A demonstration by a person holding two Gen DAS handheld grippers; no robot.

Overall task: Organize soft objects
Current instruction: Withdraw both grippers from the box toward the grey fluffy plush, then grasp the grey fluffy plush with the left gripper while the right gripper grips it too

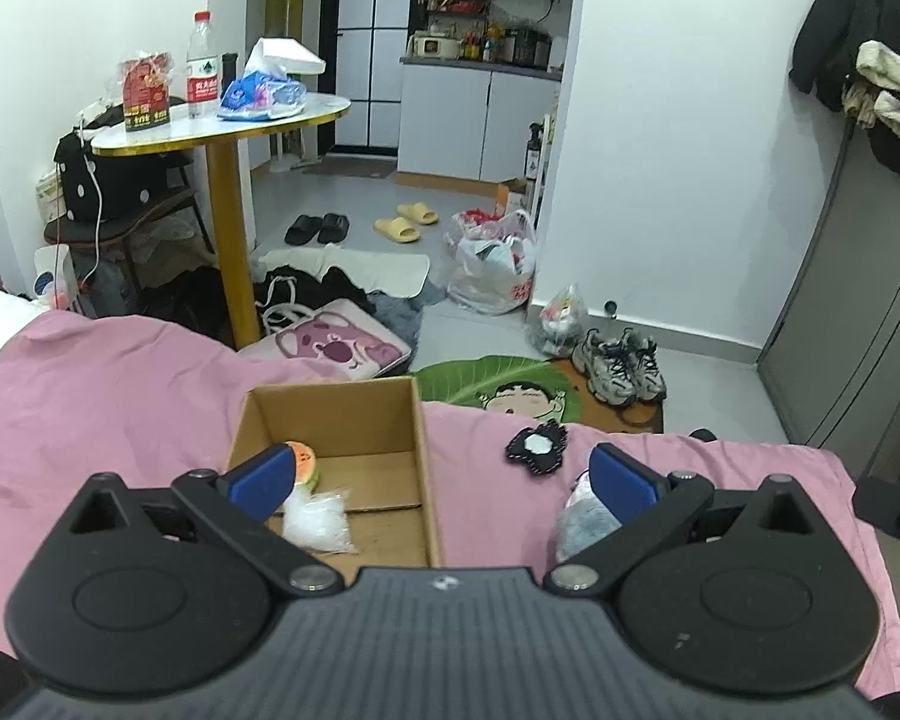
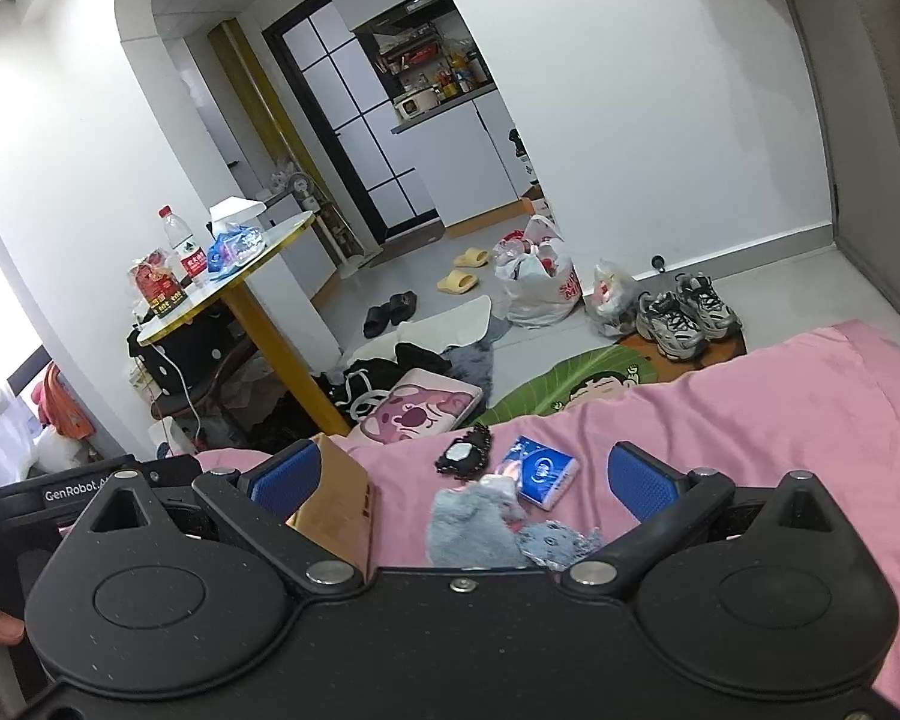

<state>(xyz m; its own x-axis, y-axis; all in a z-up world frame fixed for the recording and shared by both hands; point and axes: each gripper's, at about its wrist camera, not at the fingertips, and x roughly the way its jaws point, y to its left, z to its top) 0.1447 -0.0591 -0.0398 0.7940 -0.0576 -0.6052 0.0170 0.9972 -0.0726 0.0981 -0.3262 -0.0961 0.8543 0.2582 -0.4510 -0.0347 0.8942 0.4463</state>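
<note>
Cardboard box point(image 1: 330, 456) on the bed point(image 1: 90, 408) holds two items so far; I've both grippers, left point(image 1: 444, 474) and right point(image 2: 462, 474), fingers apart, empty. Left: patch point(image 2: 465, 455) at 12, tissues point(image 2: 540, 474) at 1, plush point(image 2: 480, 522) below.

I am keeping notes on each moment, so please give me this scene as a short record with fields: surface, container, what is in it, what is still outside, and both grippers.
surface: pink bedsheet
container: open cardboard box on the sheet
in box: watermelon toy, white bag
outside, right of box: black patch, tissue pack, grey plush
left hand-held gripper: open, empty, over the box's right wall
right hand-held gripper: open, empty, over the outside items
</note>
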